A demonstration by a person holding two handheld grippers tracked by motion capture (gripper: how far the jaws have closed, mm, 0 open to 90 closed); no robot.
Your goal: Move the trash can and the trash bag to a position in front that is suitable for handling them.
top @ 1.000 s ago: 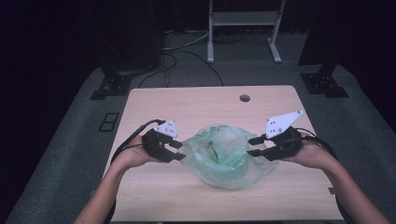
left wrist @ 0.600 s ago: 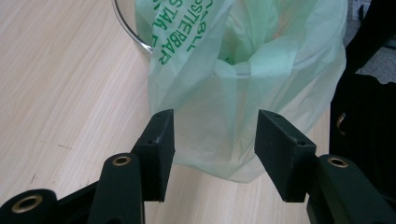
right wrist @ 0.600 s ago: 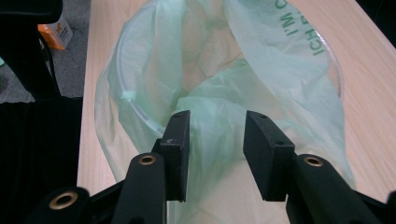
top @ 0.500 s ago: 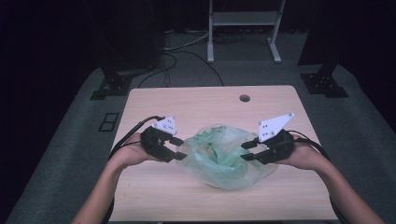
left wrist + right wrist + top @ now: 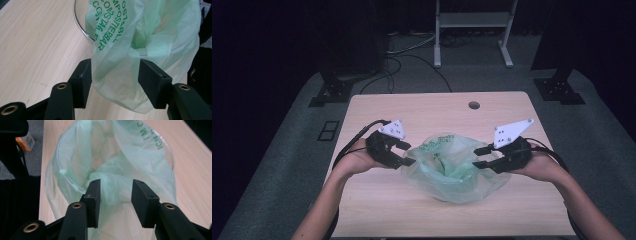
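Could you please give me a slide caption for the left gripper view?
Open left gripper straddling a fold of the green compostable bag draped over a clear bowl.

This looks like a lab or recording studio set up for data capture. A plain light-wood table (image 5: pixel 422 107) with a cable hole (image 5: pixel 473 105) stands on grey carpet (image 5: pixel 287 165). The surroundings are dark, with black stand bases (image 5: pixel 329 92) at far left and right, loose cables (image 5: pixel 412 55) on the floor, and a white metal frame (image 5: pixel 473 22) behind.
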